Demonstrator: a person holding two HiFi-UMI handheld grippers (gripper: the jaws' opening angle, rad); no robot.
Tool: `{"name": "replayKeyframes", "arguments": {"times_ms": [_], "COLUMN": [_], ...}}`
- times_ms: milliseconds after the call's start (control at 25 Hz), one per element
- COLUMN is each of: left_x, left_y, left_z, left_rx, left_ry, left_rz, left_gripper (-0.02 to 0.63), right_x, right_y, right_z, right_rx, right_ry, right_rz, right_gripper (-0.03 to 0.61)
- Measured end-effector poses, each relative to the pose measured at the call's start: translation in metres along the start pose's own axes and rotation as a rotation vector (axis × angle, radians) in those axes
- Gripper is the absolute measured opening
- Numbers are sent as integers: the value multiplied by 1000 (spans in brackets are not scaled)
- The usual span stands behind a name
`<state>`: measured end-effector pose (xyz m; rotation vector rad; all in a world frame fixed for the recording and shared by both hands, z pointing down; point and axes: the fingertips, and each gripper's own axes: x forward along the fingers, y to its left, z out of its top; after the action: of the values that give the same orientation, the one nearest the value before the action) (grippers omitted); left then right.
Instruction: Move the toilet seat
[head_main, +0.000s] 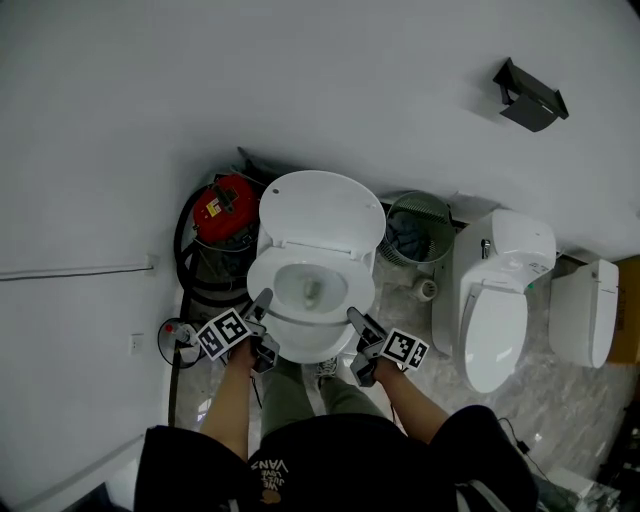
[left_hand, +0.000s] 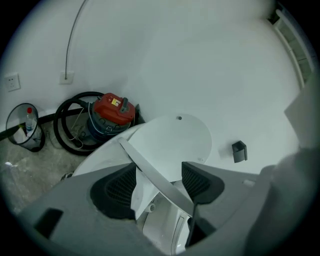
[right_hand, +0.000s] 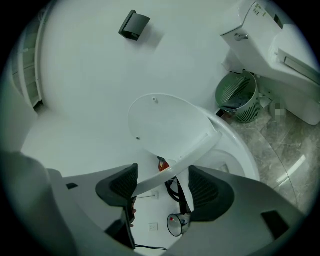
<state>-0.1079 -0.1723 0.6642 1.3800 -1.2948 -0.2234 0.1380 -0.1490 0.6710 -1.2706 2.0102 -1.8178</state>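
A white toilet stands against the wall with its lid (head_main: 322, 208) up and the seat ring (head_main: 300, 347) round the bowl. My left gripper (head_main: 262, 300) is at the ring's left side and my right gripper (head_main: 355, 318) at its right side. In the left gripper view the seat's thin edge (left_hand: 150, 167) runs slantwise between the wide jaws of the left gripper (left_hand: 160, 177), with gaps to both pads and the lid (left_hand: 175, 145) behind. In the right gripper view the seat's edge (right_hand: 170, 172) likewise crosses the right gripper (right_hand: 162, 182) and is not clamped, under the lid (right_hand: 165, 122).
A red vacuum cleaner (head_main: 225, 208) with a black hose sits left of the toilet. A green basket (head_main: 415, 228) and a paper roll (head_main: 427, 290) are to its right, then a second toilet (head_main: 495, 300) and another white unit (head_main: 590, 310). A black holder (head_main: 530, 95) hangs on the wall.
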Motion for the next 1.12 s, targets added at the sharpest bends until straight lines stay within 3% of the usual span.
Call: {"name": "replayKeyframes", "arguments": {"times_ms": [440, 1120], "left_x": [15, 46], "left_y": [-36, -77], "left_z": [25, 63], "left_rx": [57, 66], "left_ry": [164, 262], "left_rz": [-103, -227], "left_gripper": [303, 327], "right_x": [11, 31], "right_y": [23, 44], "right_z": [41, 95], "right_rx": [102, 166], "right_ry": [-192, -401], "right_rz": [10, -5], "right_gripper": [310, 334]}}
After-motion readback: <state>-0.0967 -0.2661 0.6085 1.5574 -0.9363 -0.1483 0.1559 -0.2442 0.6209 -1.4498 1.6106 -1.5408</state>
